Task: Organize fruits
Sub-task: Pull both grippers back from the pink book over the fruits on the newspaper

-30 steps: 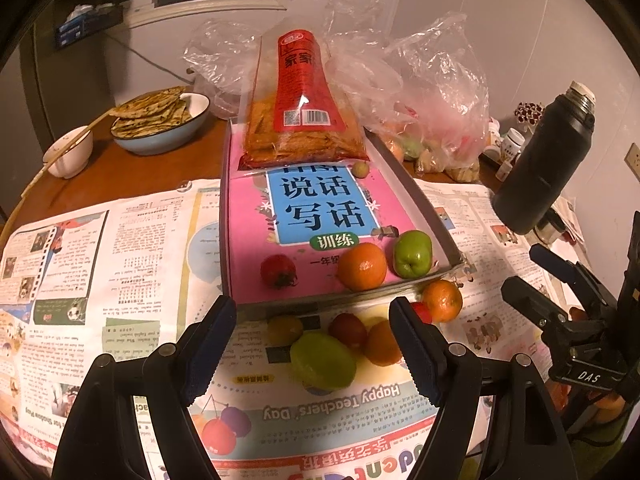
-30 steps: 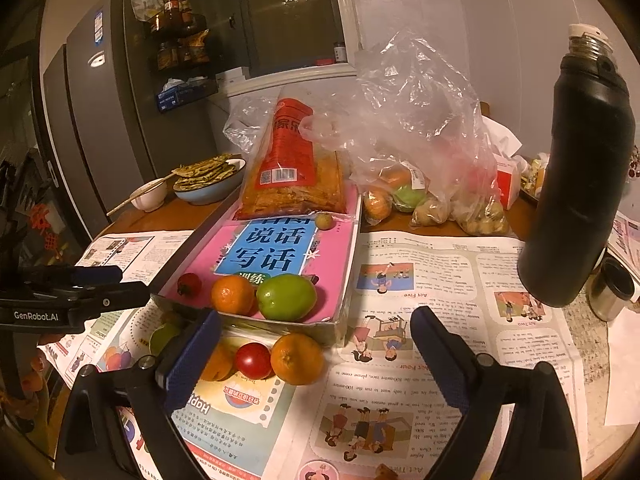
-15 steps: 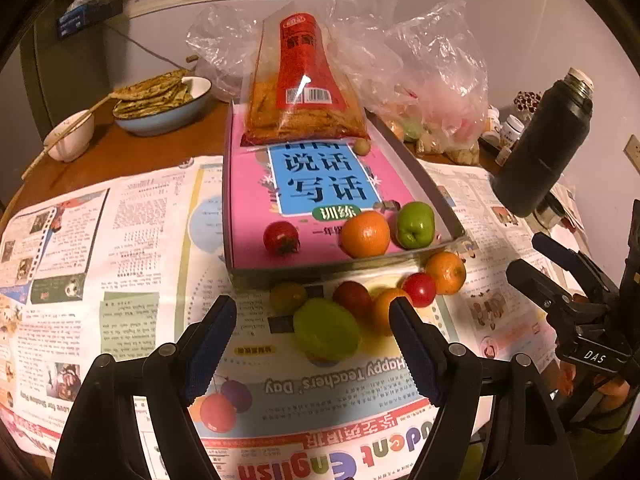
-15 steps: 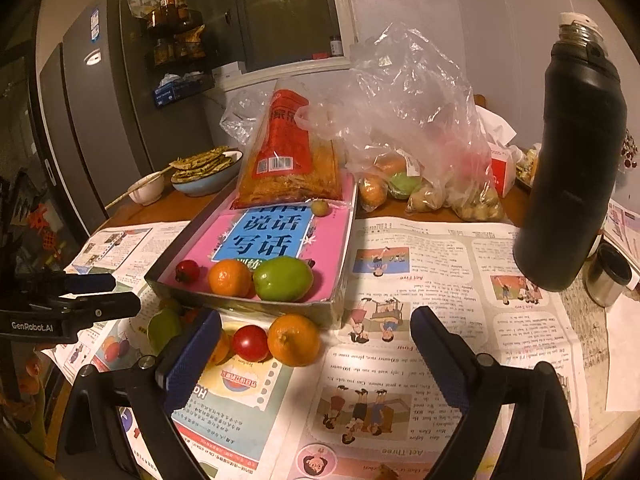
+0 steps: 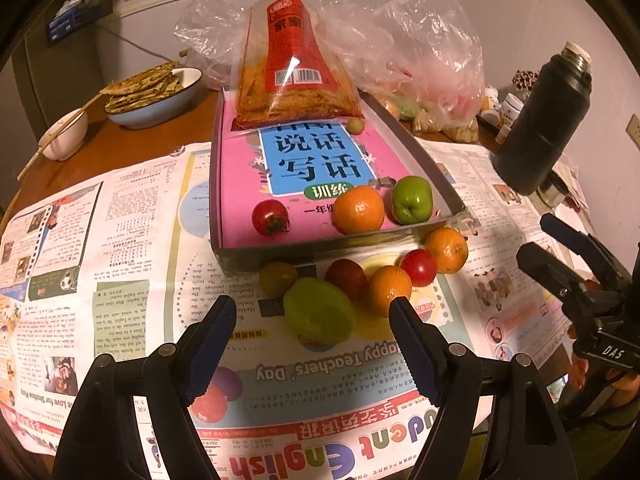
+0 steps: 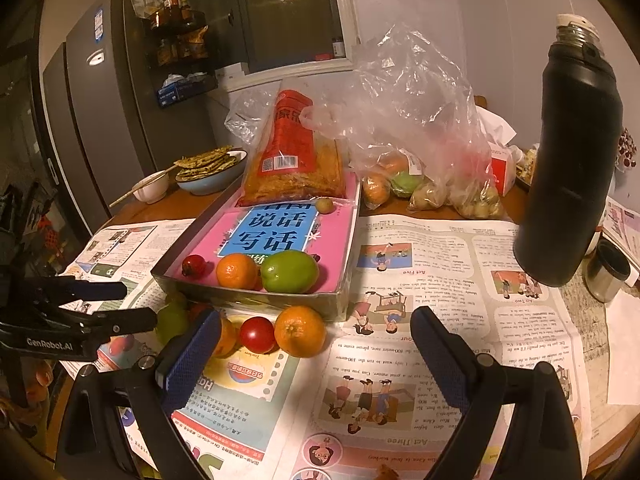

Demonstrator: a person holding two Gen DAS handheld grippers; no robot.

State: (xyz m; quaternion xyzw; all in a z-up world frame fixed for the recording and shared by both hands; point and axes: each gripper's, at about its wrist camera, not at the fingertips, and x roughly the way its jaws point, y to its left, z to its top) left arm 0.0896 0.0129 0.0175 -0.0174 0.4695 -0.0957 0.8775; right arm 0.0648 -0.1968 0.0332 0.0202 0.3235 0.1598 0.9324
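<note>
A shallow grey tray (image 5: 340,246) lined with a pink book holds a small red tomato (image 5: 271,217), an orange (image 5: 358,209) and a green fruit (image 5: 412,199) along its near wall. On the newspaper in front lie a pale green fruit (image 5: 319,311), two oranges (image 5: 389,289) (image 5: 446,249), red tomatoes (image 5: 418,267) and a yellowish fruit (image 5: 278,278). My left gripper (image 5: 312,340) is open and empty just short of the pale green fruit. My right gripper (image 6: 316,348) is open and empty, just before an orange (image 6: 300,331) and a tomato (image 6: 257,334).
A black thermos (image 6: 568,160) stands at the right. A snack bag (image 5: 294,68) and plastic bags of produce (image 6: 420,136) lie at the back. A blue bowl of flatbread (image 5: 154,92) and a white bowl (image 5: 66,134) sit at the far left.
Both grippers have drawn back and risen a little; the loose fruit now lies farther ahead of the left fingers. Both stay open. No fruit moved.
</note>
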